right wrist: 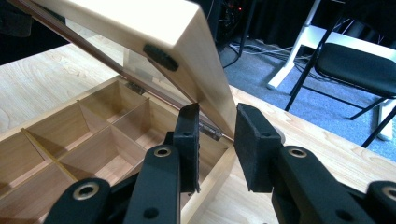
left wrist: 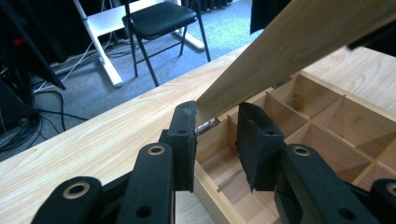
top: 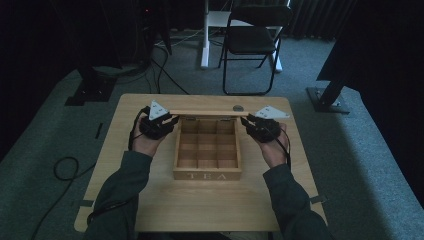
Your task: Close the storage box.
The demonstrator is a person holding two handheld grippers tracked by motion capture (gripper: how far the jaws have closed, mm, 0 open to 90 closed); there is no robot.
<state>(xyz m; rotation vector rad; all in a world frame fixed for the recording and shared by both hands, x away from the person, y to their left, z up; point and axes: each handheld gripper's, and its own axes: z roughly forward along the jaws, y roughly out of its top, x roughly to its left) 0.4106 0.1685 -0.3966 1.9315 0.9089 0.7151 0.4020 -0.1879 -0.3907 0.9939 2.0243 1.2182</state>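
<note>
The tea box [top: 207, 175] sat mid-table, its lid [top: 202, 113] raised along the far edge, long axis crosswise. The left gripper [top: 170, 120] and right gripper [top: 246, 121] flanked its ends, jaws apart, clamping nothing.

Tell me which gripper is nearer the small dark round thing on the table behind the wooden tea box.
Right. The right gripper sits just beside the round thing; the left gripper is across the box.

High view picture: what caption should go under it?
Two grippers, left gripper and right gripper, at the raised lid of an empty wooden tea box.
</note>
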